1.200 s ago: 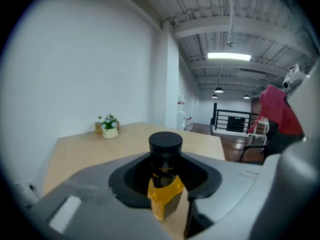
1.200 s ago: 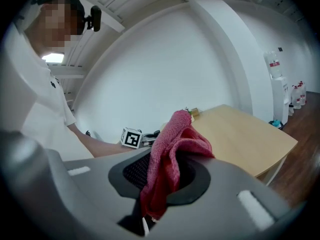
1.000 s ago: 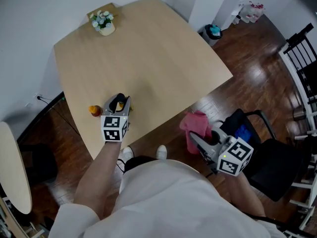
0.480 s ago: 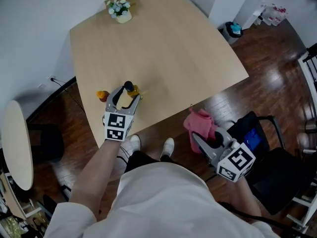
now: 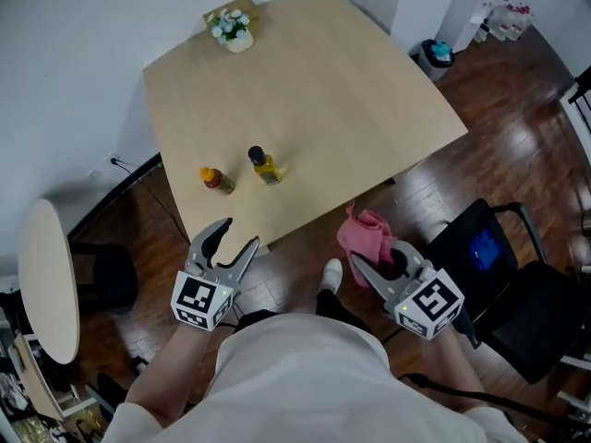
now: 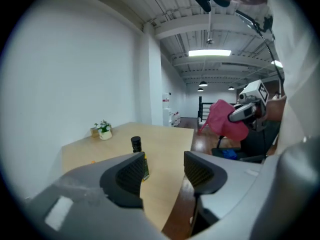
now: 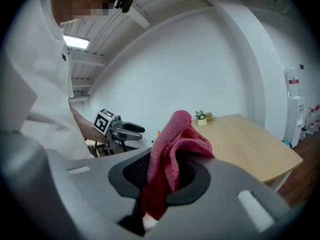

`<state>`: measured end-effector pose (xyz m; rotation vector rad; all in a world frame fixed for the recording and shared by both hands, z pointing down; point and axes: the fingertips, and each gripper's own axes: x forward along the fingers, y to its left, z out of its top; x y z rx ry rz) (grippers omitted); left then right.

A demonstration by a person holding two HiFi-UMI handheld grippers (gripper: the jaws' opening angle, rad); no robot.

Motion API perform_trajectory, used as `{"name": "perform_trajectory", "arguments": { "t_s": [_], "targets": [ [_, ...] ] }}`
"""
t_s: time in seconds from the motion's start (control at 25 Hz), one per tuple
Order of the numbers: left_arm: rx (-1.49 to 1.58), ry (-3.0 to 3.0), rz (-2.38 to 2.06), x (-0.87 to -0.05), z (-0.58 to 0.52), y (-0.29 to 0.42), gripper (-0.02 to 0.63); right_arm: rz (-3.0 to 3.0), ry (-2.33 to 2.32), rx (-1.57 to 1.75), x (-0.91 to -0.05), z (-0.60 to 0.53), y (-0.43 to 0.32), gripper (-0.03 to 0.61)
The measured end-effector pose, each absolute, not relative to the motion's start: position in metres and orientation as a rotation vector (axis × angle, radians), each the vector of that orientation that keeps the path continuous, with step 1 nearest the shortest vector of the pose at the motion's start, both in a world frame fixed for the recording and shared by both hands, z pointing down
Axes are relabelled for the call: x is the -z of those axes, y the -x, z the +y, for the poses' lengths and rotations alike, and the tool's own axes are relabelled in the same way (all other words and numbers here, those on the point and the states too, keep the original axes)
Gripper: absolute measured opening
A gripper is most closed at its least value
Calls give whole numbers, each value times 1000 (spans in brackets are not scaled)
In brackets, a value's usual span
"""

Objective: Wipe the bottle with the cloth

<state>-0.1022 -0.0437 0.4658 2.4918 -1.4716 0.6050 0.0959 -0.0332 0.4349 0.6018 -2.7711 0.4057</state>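
Note:
The bottle (image 5: 263,165), black-capped with yellow liquid, stands free on the wooden table (image 5: 323,81) near its front edge. In the left gripper view the bottle (image 6: 136,145) shows partly behind the left jaw. My left gripper (image 5: 233,243) hangs off the table's front edge, short of the bottle. It is open with nothing between its jaws, which have just swung wide and eased in slightly. My right gripper (image 5: 374,264) is shut on the pink cloth (image 5: 363,235), held over the floor at the right. The cloth (image 7: 172,149) bunches up out of the right gripper (image 7: 167,179).
A small orange bottle (image 5: 215,179) lies left of the bottle. A flower pot (image 5: 231,29) stands at the table's far corner. A black chair (image 5: 499,275) is at the right, a round side table (image 5: 46,284) at the left, and a bin (image 5: 434,58) sits beyond the table.
My left gripper let go of the bottle, opened and drew back off the table towards me. The bottle stays standing. My right gripper with the cloth shifted slightly.

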Motion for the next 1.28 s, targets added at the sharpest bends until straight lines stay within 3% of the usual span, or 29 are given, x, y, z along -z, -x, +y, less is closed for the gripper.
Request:
{"name": "perform_trajectory", "arguments": {
  "t_s": [0.64,1.04,1.28],
  "targets": [
    [-364,-2783,-1078,-427,234,211,221,-2788,-828,-521,-399,240,48,75],
    [-321,-2726,-1014,-438,330,243,216,-2760,-923,-417,-371,341,57,75],
    [-310,-2710,-961,-441,374,212,215,-2766,-954,-364,-364,394,36,75]
  ]
}}
